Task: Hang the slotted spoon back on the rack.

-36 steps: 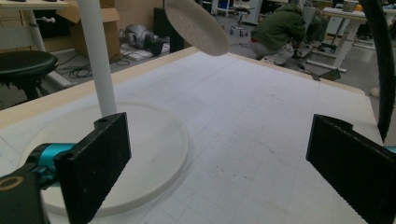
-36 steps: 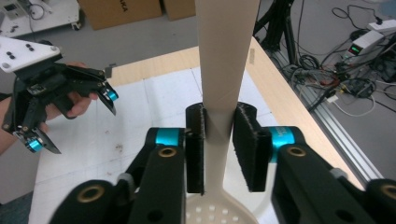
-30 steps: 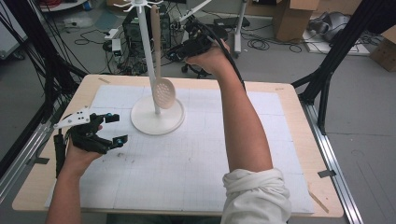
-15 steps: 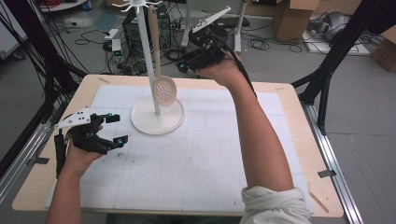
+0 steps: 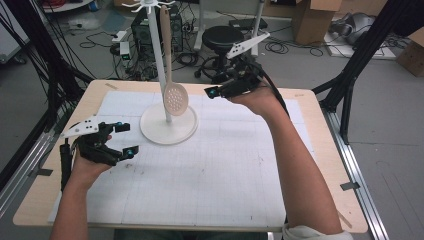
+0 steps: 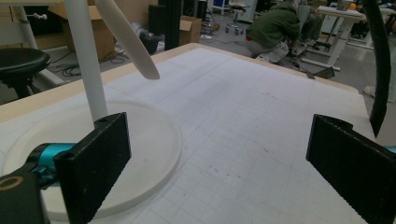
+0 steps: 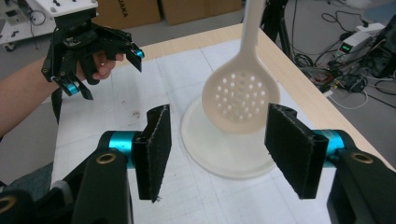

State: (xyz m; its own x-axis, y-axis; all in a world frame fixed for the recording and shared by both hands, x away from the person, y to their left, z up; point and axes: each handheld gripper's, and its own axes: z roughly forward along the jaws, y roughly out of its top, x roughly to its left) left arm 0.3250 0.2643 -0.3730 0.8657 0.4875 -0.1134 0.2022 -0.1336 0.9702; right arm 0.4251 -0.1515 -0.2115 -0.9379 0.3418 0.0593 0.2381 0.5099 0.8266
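white gridded paper covers the pale wooden table point(image 5: 310, 107), and the cream perforated plastic skimmer spoon point(image 7: 241, 100) hangs bowl-down from the white hook stand point(image 5: 168, 125), its long axis upright. straight ahead of the right gripper point(image 7: 217, 149), whose jaws gape wide and empty, the bowl lies just beyond and between the pads, above the stand's round base. well off to the far side, the left gripper point(image 5: 124, 138) waits open and empty; only the stand's pole beside the handle crowds the approach.

A white gridded mat point(image 5: 210, 165) covers the wooden table point(image 5: 327, 150). Beyond the far edge stand a black stool point(image 5: 223, 37), a computer tower point(image 5: 145, 25) and cardboard boxes point(image 5: 310, 17).
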